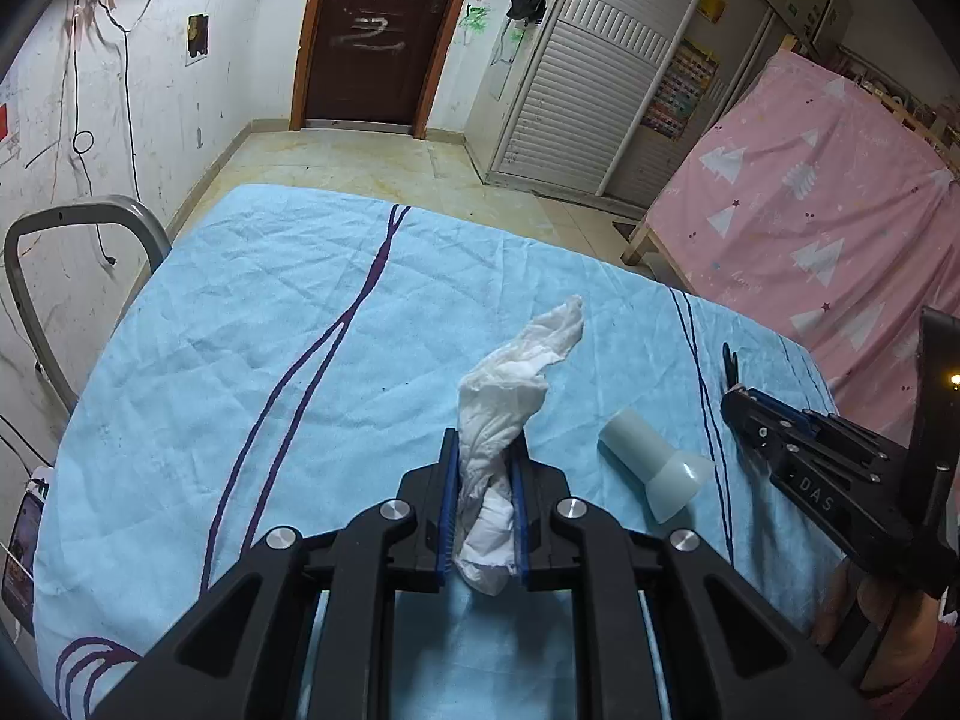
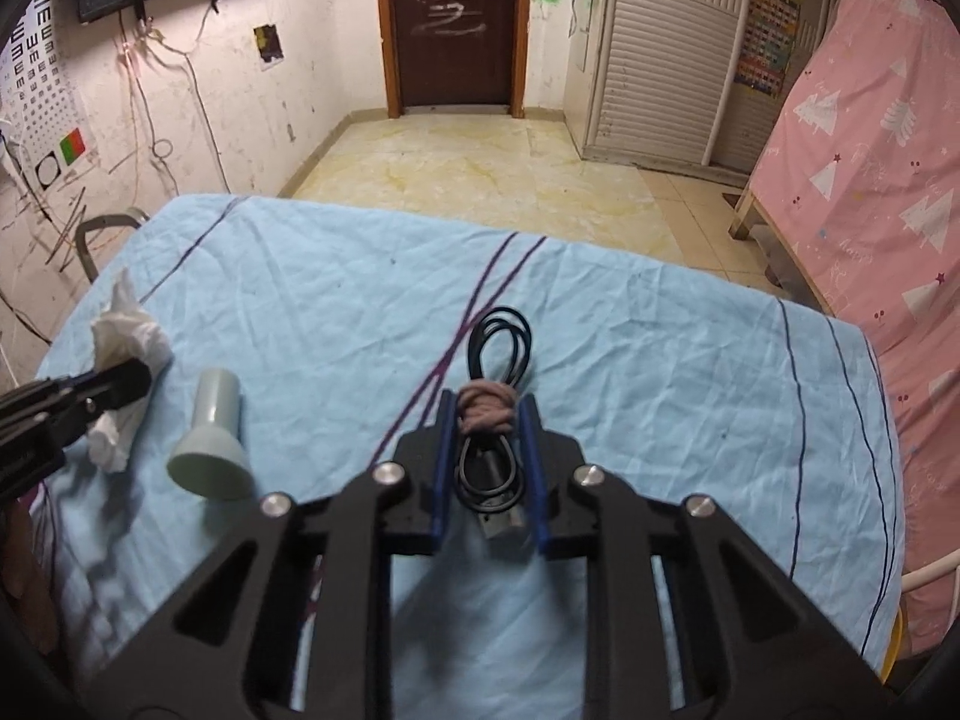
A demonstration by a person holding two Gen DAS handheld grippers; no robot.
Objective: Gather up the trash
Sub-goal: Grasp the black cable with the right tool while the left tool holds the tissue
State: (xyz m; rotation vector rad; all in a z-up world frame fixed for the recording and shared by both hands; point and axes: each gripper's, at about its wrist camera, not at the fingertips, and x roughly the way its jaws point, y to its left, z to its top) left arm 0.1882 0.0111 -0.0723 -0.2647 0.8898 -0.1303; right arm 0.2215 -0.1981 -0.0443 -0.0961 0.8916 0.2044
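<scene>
The left gripper (image 1: 485,450) is clamped on a crumpled white tissue (image 1: 510,396) whose free end rises past its fingertips; the right gripper (image 2: 487,408) pinches a coiled black cable (image 2: 501,336) at its wrapped middle, both over the blue-sheeted tabletop (image 2: 660,348), a pale plastic funnel (image 2: 213,450) between them near the tabletop's near edge

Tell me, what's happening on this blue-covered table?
A person is clearing trash with a pair of hand-held tongs in each hand. The left tongs are clamped on a crumpled white tissue. The right tongs have closed around a coiled black cable tied with a pinkish band. A pale plastic funnel-shaped piece lies on the blue cloth between them, not picked up.
</scene>
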